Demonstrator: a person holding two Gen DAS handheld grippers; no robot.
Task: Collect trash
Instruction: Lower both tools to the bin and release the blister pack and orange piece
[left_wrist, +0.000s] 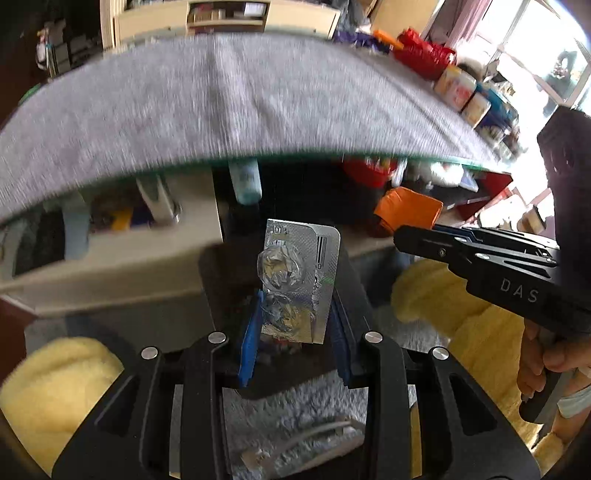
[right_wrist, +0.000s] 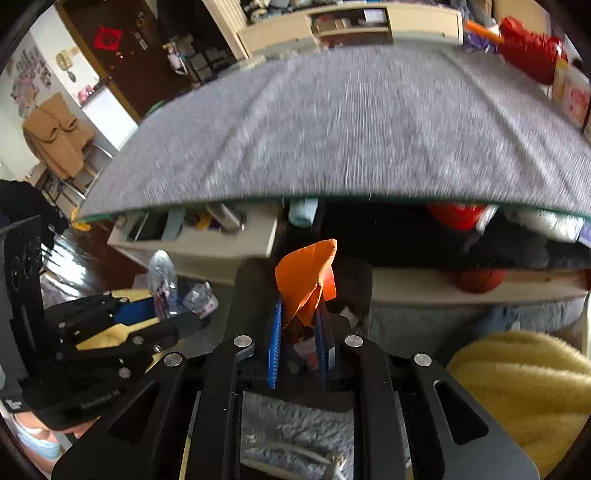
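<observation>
My left gripper (left_wrist: 293, 325) is clamped on a used silver blister pack (left_wrist: 299, 280); the blue pads (left_wrist: 248, 343) press its lower half from both sides and the foil stands upright out of them, its emptied pockets crumpled. My right gripper (right_wrist: 301, 343) is closed narrow on a scrap of orange wrapper (right_wrist: 308, 277), which sticks up past the fingertips and folds over to the right. From the left camera that same orange scrap (left_wrist: 408, 212) shows at the tip of the right gripper (left_wrist: 400, 234), to the right of the blister pack and apart from it. Both tools tilt down over a dark bin (left_wrist: 354, 273) (right_wrist: 251, 291) on the floor carpet, near the edge of the grey-clothed table (left_wrist: 236, 107) (right_wrist: 351, 122). Yellow fleece (left_wrist: 55, 380) (right_wrist: 524, 384) lies on either side. Crushed plastic bottles (right_wrist: 177, 286) lie on the floor to the left.
</observation>
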